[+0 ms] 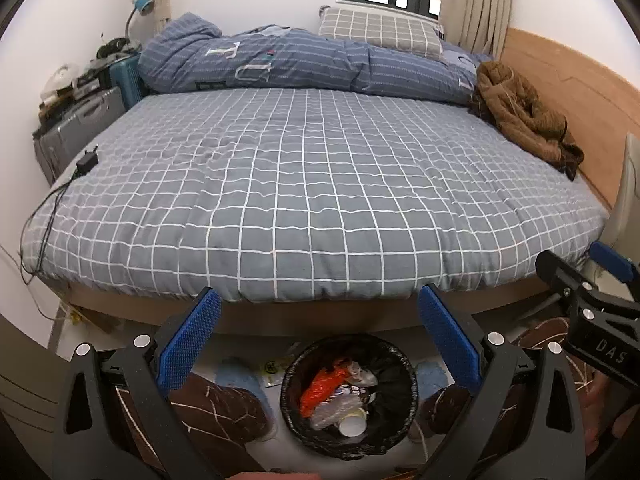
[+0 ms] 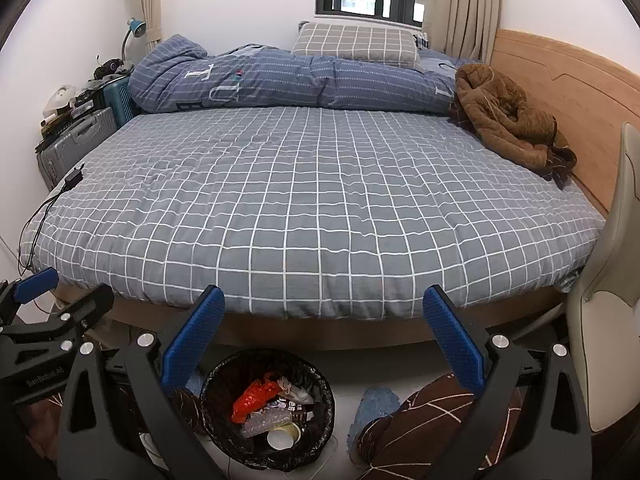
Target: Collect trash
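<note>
The fisheye bent and cut off the frame edges, so the clutter on the suitcases (image 1: 76,120) at the upper left stayed too small to name. In the trash bin (image 1: 400,384), low in the centre of the left wrist view, an orange wrapper (image 1: 322,386), a white cup (image 1: 352,426) and clear plastic showed, but the rest was a jumble. Brown slippers (image 2: 424,428) on the floor were partly hidden behind the fingers.

The left gripper (image 1: 318,344) hung above the bin, its blue fingers (image 1: 188,344) spread wide with nothing between them. The right gripper (image 2: 322,344) was held beside it, fingers (image 2: 456,344) equally spread and empty; in its view the bin (image 2: 218,380) sat lower left of centre. Each gripper's black body poked into the other's frame edge. Beyond both lay the bed (image 2: 320,208) with checked grey sheet, a brown garment (image 2: 508,120) at the upper right.
</note>
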Demonstrator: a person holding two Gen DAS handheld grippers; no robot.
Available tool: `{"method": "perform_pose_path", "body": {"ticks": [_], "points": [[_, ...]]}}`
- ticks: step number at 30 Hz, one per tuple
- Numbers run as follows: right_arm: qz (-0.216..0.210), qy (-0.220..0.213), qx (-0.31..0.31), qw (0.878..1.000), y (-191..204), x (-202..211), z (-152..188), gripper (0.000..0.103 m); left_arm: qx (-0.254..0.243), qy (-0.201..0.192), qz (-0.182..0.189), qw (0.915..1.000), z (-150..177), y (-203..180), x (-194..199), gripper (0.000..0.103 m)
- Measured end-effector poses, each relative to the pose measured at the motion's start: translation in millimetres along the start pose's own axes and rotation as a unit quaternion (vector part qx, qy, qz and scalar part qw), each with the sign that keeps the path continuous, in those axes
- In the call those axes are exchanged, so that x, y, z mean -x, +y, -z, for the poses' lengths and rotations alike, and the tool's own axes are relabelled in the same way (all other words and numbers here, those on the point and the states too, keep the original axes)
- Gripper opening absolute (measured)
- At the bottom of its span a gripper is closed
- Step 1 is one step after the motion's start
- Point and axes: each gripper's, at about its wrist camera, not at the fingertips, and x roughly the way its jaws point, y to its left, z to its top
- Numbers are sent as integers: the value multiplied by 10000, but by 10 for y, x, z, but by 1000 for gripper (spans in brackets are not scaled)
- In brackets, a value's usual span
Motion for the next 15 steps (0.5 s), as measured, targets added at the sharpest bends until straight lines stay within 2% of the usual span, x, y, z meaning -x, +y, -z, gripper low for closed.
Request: {"method": "perform_pose_path", "body": {"ticks": [15], "points": [[-23, -9, 37, 10000, 34, -5, 30, 95, 62, -15, 10, 10000, 7, 39, 10, 96]]}}
